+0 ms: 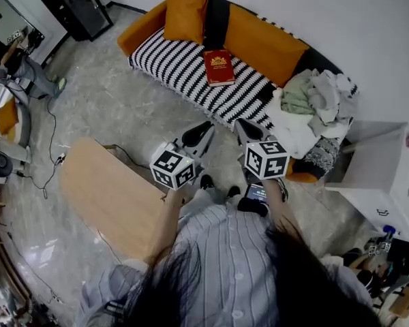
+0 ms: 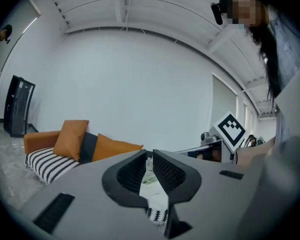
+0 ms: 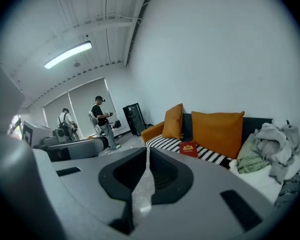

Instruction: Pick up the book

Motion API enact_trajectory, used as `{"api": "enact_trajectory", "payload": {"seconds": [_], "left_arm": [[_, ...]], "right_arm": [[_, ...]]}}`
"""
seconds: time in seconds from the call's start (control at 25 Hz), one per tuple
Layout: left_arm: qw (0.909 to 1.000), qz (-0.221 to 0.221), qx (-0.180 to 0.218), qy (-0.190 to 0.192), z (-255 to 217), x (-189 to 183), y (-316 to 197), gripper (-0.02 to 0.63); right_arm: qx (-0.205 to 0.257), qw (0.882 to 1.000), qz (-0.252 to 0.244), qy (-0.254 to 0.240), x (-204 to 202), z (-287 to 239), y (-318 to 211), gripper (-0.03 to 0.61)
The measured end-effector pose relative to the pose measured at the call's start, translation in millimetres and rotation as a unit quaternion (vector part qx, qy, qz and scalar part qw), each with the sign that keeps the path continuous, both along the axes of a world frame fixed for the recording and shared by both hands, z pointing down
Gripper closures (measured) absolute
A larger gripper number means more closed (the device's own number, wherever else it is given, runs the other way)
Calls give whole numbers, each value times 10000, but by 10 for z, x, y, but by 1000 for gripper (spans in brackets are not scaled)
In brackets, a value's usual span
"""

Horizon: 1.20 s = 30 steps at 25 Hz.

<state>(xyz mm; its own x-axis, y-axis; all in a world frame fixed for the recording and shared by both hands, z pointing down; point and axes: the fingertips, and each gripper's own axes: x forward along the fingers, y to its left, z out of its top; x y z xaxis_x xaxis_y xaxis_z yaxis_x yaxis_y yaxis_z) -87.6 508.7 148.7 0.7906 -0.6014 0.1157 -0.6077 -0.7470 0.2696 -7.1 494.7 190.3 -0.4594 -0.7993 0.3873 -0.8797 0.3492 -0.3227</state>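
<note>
A red book [image 1: 219, 67] with a gold emblem lies flat on the striped seat of the sofa [image 1: 184, 70]; it also shows in the right gripper view as the book [image 3: 188, 148]. My left gripper [image 1: 203, 133] and right gripper [image 1: 244, 129] hang side by side over the floor, short of the sofa's front edge. Both are shut with nothing between the jaws. In the left gripper view my left gripper [image 2: 149, 156] points level at the sofa's right end; the book does not show there. In its own view my right gripper [image 3: 147, 152] aims left of the book.
Orange cushions [image 1: 188, 9] lean on the sofa back. A heap of clothes [image 1: 312, 104] fills the sofa's right end, next to a white cabinet [image 1: 385, 165]. A wooden table [image 1: 112, 196] stands at my left. People [image 3: 101, 121] stand far across the room beside a black cabinet [image 1: 77, 7].
</note>
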Motion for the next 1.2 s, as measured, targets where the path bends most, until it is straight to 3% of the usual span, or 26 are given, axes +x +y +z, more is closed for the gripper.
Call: {"api": "enact_trajectory", "payload": {"seconds": [0.2,1.2], "left_arm": [[9995,32,-126,273,6,-39,-98,581],[9992,103,-209,309,205,-820,-686,581]], "right_arm": [[-40,10000,29,-36,-25,26,-77,546],[-222,9994,230,-93,-634,206,-586,545]]}}
